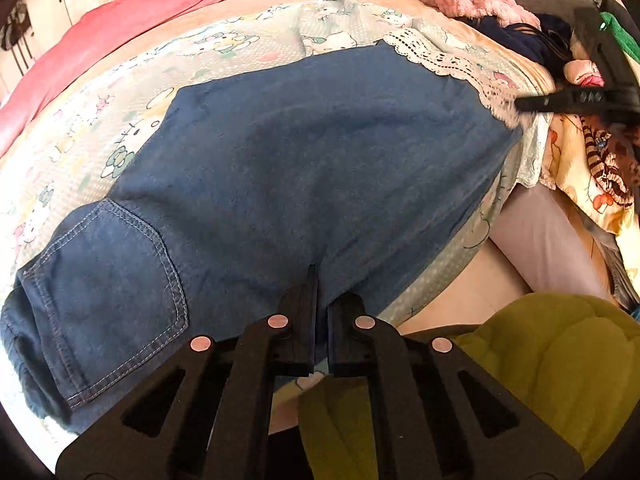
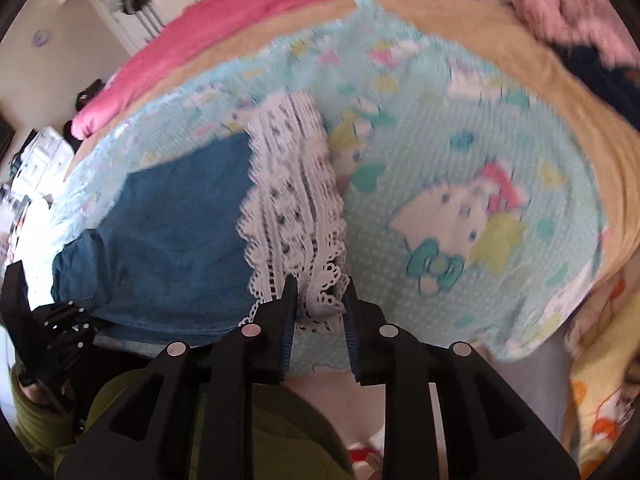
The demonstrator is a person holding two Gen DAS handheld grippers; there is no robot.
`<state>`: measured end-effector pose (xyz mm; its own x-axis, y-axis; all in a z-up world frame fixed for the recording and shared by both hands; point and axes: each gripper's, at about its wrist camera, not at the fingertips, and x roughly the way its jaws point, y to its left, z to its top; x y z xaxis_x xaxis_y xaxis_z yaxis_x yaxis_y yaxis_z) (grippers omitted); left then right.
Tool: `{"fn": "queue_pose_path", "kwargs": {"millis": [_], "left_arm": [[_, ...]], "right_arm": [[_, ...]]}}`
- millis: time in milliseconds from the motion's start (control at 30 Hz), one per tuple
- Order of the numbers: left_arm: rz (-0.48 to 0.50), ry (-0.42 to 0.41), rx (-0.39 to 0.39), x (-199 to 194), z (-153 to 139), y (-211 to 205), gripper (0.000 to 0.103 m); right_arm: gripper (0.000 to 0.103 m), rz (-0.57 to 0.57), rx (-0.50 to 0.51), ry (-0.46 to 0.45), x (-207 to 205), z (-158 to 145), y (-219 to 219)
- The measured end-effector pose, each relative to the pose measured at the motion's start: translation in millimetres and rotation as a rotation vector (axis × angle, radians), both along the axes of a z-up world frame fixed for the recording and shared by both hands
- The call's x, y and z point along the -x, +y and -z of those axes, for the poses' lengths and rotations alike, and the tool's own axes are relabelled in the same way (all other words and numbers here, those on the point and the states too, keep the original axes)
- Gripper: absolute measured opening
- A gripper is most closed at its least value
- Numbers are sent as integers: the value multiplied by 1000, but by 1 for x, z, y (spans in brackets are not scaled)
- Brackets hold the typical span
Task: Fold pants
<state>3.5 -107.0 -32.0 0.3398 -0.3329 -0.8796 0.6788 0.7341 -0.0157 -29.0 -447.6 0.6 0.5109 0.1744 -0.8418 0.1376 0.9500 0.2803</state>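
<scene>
My left gripper (image 1: 320,300) has its jaws nearly together, pinching the near edge of the pants (image 1: 304,168); my right gripper (image 2: 320,296) stands with jaws apart, straddling the lace hem (image 2: 292,216) without closing on it. Ahead of both lies the sheet (image 2: 460,168), pale blue with cartoon cats, and beyond it a pink blanket (image 1: 152,12). The pants lie flat on the sheet, stretching from my left gripper across to my right one, waist end off to the left. Their back pocket (image 1: 108,280) sits left of my left gripper. The right-wrist view is blurred.
</scene>
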Motion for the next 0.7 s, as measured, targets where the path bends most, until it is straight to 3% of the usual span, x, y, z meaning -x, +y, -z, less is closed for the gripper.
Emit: {"fn": "queue_pose_path", "kwargs": {"millis": [67,133,200,267,333,400,467,567,700], "left_arm": [[8,7,-4,1,2,-2,0],[12,20,-6,3,7,-2,0],[14,31,-10,7,9,0,4],[15,54,-6,12,7,5,10],[19,63,23,17,-5,14,23],[12,20,46,18,-24,21,42],[-16,-30,50,6,-40,27,49],[-106,-77,67,-35,-57,32,57],[-242,-52,106,-112,-54,40,59]], "right_arm": [[22,-35,50,4,-3,4,7],[22,-56,87,102,-9,30,11],[33,-40,83,152,-9,44,6],[47,-21,100,161,-7,35,-2],[47,-19,151,88,-6,7,-9],[53,-12,168,-20,-10,-20,-17],[57,-25,160,-97,-24,-33,-21],[57,-80,124,-152,-57,-32,-19],[57,-128,102,-119,-116,-3,-19]]}}
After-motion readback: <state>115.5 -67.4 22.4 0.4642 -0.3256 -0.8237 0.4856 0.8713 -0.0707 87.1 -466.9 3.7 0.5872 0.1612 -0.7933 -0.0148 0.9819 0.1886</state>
